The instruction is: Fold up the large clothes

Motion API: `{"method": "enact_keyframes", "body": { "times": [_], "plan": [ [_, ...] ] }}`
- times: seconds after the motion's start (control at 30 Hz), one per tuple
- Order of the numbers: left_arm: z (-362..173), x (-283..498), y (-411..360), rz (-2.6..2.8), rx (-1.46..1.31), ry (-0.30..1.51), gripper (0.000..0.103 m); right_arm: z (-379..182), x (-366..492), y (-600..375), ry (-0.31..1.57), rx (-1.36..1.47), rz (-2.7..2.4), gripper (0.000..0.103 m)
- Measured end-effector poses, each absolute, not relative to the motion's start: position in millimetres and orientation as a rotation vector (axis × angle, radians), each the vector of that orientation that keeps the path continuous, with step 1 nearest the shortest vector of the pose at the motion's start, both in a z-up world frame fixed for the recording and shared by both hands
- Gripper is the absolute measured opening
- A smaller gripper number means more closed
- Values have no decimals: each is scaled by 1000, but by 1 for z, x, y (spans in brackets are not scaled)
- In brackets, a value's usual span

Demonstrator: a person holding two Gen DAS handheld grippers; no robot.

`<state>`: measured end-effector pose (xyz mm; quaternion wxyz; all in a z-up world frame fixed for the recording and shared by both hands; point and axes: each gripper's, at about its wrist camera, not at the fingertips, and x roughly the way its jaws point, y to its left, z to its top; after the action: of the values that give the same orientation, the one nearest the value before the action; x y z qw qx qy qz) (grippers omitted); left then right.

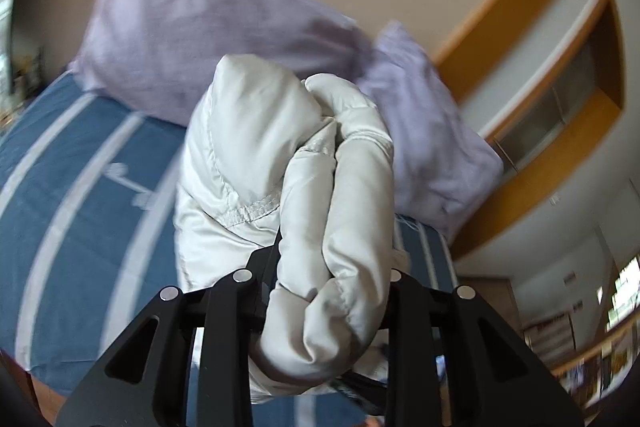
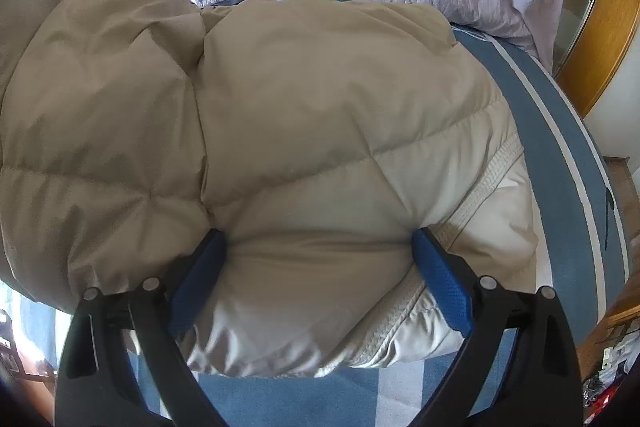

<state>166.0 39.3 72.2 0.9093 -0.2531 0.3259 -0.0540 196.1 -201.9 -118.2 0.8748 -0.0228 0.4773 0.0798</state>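
My left claw (image 1: 320, 267) pinches the puffy cream quilted jacket (image 2: 304, 131); my right claw (image 2: 316, 279) straddles it wide. I should lift evenly over the blue striped bed (image 2: 560, 131).

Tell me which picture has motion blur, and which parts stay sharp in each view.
Left wrist view: the lilac pillows and striped bedsheet are smeared by motion, while the jacket in the left gripper is crisp. Right wrist view: everything is sharp, only bent by the fisheye at the edges.
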Motion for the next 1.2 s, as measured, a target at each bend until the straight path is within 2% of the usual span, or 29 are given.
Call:
{"method": "enact_keyframes", "body": {
  "times": [0.23,0.47,0.87,0.93,1.03,1.1,1.2],
  "plan": [
    [67,182,-47,-268,-419,726,26,-127,192,-207,987,-22,182,94],
    [39,205,-116,-372,-335,815,26,-123,184,-224,961,22,235,91],
    [-13,220,-189,-436,-184,950,31,-112,159,-291,888,117,163,90],
    [-18,218,-197,-444,-164,964,34,-116,155,-305,894,126,126,91],
    [-21,213,-208,-452,-124,966,45,-121,153,-320,902,137,86,91],
    [-18,211,-211,-472,-126,962,66,-122,151,-332,900,146,62,91],
    [-10,209,-215,-480,-127,948,79,-121,151,-343,891,150,39,91]
  ]
}}
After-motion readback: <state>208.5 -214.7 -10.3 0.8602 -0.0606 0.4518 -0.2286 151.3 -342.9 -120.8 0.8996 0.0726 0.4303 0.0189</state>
